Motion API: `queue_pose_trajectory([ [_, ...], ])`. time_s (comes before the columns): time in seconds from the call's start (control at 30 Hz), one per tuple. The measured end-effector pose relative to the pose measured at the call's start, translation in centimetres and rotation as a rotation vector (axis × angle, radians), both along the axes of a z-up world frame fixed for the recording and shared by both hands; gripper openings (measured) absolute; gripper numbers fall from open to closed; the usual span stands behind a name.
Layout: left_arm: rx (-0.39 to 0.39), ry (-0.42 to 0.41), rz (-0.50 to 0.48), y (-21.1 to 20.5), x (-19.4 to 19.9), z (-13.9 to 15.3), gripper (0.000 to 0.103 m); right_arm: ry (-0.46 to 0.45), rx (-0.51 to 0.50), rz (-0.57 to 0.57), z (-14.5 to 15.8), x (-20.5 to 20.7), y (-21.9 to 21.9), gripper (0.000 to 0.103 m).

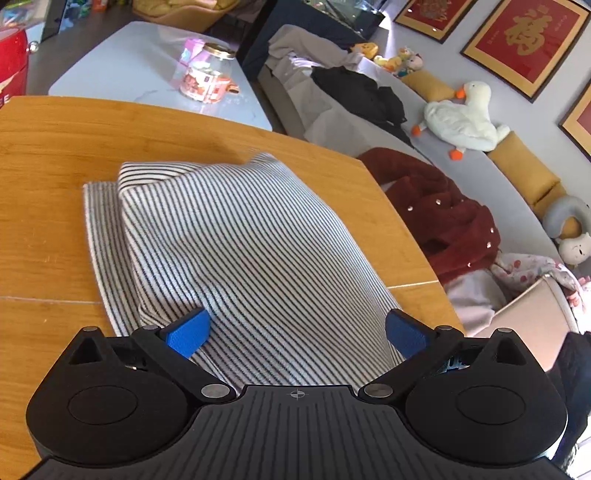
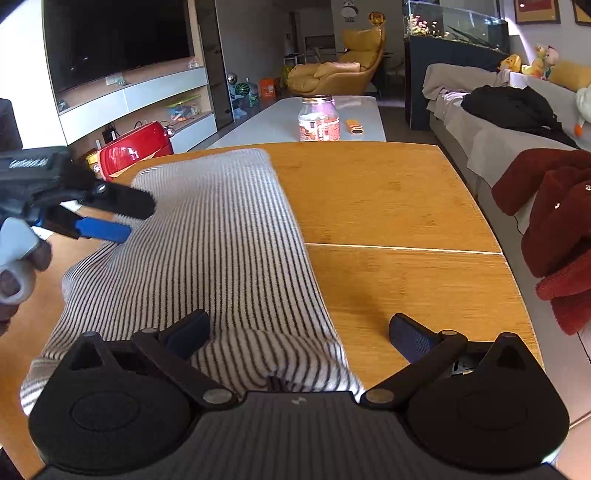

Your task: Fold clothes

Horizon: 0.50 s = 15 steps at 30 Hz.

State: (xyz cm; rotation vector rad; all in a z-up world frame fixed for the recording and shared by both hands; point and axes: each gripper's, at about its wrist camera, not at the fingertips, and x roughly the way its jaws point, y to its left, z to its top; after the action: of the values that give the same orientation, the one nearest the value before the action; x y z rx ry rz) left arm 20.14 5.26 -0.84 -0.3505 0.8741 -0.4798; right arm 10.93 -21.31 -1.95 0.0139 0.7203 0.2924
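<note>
Nearest the left wrist camera, the left claw [image 1: 297, 328] hangs released, its blue fingers spread wide over the near end of the striped shirt [image 1: 236, 251]. From the right wrist camera, the right claw [image 2: 299, 336] is likewise spread, one finger above the shirt's near corner and the other over bare wood; neither claw grips anything. That same view shows the left claw off to the left above the fabric, with fingers of the person's hand [image 2: 22, 266] around its handle.

Folded into a long band, the striped shirt lies on the bamboo tabletop [image 2: 399, 229], running from the near edge toward the far edge, with a pale seam line crossing the wood beside it.

Beyond the tabletop stands a white coffee table [image 2: 365, 122] carrying a glass jar [image 2: 319, 119]. To the right runs a grey sofa [image 1: 476, 170] strewn with a dark red fleece jacket [image 1: 439, 206], a black garment [image 1: 362, 92] and a plush goose [image 1: 465, 114]. Farther back are a yellow armchair [image 2: 340, 70], a wall-mounted television [image 2: 122, 33], an aquarium [image 2: 454, 26] and red framed calligraphy [image 1: 524, 37] on the wall.
</note>
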Motion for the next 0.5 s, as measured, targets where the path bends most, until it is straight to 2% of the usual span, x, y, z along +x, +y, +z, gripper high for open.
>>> queue_pose_trajectory([
  [0.17, 0.001, -0.007, 0.014, 0.2, 1.0, 0.1, 0.103, -0.001, 0.031, -0.032, -0.1, -0.4, 0.4, 0.103],
  [0.27, 0.046, -0.027, 0.022, -0.2, 0.1, 0.5, 0.103, -0.001, 0.057, -0.024, 0.0, -0.5, -0.1, 0.103],
  [0.37, 0.111, -0.07, 0.021, -0.6, -1.9, 1.4, 0.103, 0.003, 0.062, -0.01, 0.0, -0.4, -0.4, 0.103],
  [0.47, 0.136, -0.089, 0.009, -0.4, -4.1, 2.1, 0.103, 0.016, 0.068, 0.016, 0.3, -0.2, -0.6, 0.103],
  [0.5, 0.138, -0.085, 0.01, -0.1, -4.7, 2.2, 0.103, -0.007, 0.079, 0.003, 0.8, -0.3, -0.9, 0.103],
])
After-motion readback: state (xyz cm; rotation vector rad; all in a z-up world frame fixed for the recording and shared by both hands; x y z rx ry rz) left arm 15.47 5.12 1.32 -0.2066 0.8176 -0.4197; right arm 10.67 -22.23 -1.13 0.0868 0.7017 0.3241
